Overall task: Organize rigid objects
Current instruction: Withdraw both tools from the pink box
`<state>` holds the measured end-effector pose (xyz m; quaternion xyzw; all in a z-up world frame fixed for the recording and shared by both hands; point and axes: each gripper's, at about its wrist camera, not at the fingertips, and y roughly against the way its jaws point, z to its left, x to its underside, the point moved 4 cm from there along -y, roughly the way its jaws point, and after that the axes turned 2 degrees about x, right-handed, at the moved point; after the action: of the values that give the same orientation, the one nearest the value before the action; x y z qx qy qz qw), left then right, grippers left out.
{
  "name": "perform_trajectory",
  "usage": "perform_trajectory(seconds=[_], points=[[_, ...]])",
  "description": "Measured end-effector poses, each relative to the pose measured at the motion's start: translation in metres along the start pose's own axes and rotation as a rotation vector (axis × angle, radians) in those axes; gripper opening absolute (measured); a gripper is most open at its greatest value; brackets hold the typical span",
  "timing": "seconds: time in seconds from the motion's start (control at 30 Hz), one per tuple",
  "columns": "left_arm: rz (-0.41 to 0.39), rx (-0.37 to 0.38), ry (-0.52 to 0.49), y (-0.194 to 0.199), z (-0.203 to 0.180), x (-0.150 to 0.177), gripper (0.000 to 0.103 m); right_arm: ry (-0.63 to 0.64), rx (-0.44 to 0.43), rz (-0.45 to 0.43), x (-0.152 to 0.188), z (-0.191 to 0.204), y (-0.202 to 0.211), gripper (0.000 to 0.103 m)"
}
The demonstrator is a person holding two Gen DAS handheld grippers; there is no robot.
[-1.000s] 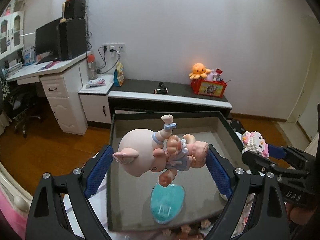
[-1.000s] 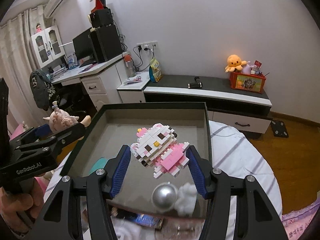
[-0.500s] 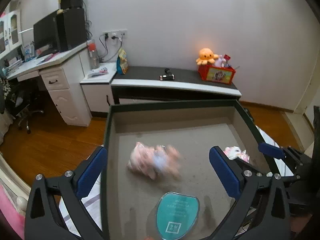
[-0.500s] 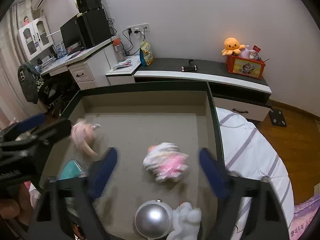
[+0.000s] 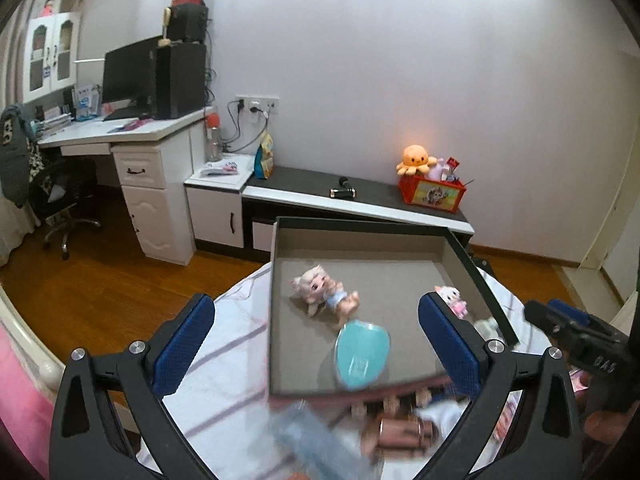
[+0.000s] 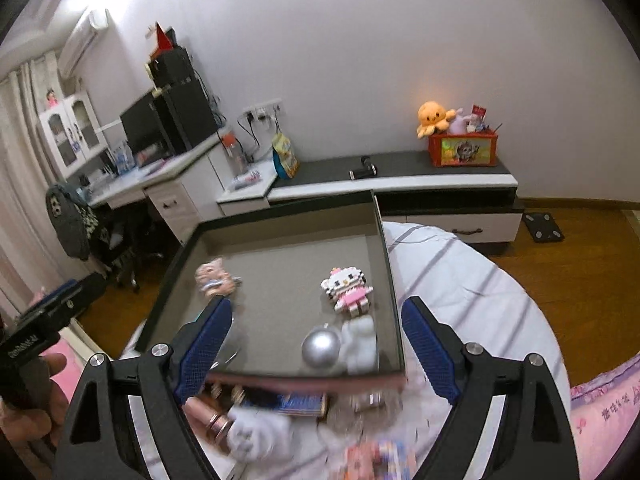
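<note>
both grippers, left (image 5: 316,344) and right (image 6: 316,344), hover with jaws spread and empty over the tray (image 6: 386,248) holding doll (image 5: 324,294) and block cat (image 6: 348,288); next, pick from the blurred items on the bed (image 6: 460,288).

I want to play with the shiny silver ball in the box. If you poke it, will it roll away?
Probably a little. The silver ball looks round and smooth, so a poke could start it rolling. It seems joined to, or resting against, the white figure, which may stop it. The tray has raised walls, so it likely stays inside.
</note>
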<state>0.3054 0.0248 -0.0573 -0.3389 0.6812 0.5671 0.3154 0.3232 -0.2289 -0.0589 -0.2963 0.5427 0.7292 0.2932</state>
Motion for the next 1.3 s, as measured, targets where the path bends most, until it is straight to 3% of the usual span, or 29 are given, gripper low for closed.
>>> perform_trajectory(seconds=[0.27,0.57,1.3], points=[[-0.031,-0.03,0.052,0.077,0.018,0.041,0.103,0.007,-0.001,-0.079,0.028,0.008,0.083,0.088],[-0.05,-0.029,0.071,0.116,0.012,0.066,0.103,0.039,-0.005,-0.101,0.055,0.011,0.122,0.088],[-0.037,0.005,0.041,0.138,-0.007,0.102,0.103,0.025,0.057,-0.089,0.1,-0.002,0.14,0.088]])
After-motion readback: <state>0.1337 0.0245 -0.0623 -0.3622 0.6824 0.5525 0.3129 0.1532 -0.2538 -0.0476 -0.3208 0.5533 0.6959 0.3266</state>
